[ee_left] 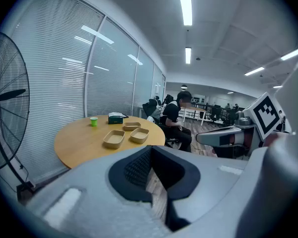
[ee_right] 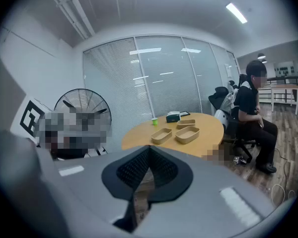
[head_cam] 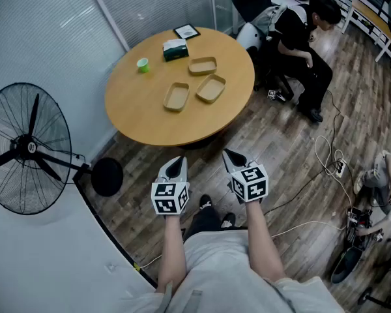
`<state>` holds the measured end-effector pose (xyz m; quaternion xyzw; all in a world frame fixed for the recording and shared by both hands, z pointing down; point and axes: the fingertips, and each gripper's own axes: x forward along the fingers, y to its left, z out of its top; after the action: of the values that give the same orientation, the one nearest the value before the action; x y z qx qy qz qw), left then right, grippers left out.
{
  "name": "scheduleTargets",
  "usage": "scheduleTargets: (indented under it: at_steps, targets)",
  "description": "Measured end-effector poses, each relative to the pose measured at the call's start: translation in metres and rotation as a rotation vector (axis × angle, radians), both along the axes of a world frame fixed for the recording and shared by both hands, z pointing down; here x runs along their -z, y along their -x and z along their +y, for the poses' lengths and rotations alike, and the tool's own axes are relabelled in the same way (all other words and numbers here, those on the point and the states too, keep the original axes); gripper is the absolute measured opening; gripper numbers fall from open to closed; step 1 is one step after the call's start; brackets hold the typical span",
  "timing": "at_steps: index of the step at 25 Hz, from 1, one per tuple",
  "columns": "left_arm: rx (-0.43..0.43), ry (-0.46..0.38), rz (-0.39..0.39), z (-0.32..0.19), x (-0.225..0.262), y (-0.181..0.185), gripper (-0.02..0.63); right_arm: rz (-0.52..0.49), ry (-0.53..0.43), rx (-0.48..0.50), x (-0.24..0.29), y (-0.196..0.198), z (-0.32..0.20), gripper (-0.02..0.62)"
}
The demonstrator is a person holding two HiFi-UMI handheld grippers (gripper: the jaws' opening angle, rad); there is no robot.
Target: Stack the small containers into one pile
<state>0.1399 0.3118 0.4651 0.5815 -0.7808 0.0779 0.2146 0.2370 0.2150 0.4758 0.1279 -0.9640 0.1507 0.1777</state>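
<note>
Three small tan containers lie apart on a round wooden table [head_cam: 143, 119]: one at the left [head_cam: 176, 96], one at the right [head_cam: 210, 88], one behind them [head_cam: 202, 65]. They also show in the left gripper view [ee_left: 113, 138] and the right gripper view [ee_right: 161, 135]. My left gripper [head_cam: 176, 163] and right gripper [head_cam: 232, 156] hang side by side over the floor, short of the table's near edge. Both are shut with nothing between the jaws.
A green cup [head_cam: 143, 64], a dark green tissue box [head_cam: 175, 49] and a framed tablet [head_cam: 186, 31] sit at the table's far side. A standing fan [head_cam: 27, 149] is at the left. A seated person [head_cam: 306, 38] is at the right; cables [head_cam: 326, 158] cross the floor.
</note>
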Motion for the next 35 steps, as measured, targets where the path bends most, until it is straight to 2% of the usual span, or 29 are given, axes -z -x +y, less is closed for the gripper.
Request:
scheduleTargets:
  at_steps: [8, 15, 22, 27, 35]
  targets:
    - [-0.022, -0.010, -0.018, -0.006, -0.001, -0.002, 0.002, 0.007, -0.011, -0.007, -0.006, 0.003, -0.009, -0.002]
    - [-0.004, 0.001, -0.027, -0.011, -0.006, 0.030, 0.002, -0.025, 0.049, -0.002, -0.009, 0.025, -0.024, -0.002]
    - [-0.017, 0.012, -0.013, -0.050, -0.017, 0.085, 0.002, -0.013, 0.038, -0.021, -0.013, 0.072, -0.061, -0.002]
    - [-0.047, 0.026, -0.006, -0.087, -0.026, 0.137, 0.002, -0.016, 0.078, -0.033, -0.024, 0.119, -0.087, -0.002]
    - [-0.104, 0.052, 0.041, -0.135, -0.039, 0.210, 0.002, 0.058, 0.106, -0.028, -0.044, 0.197, -0.107, -0.002]
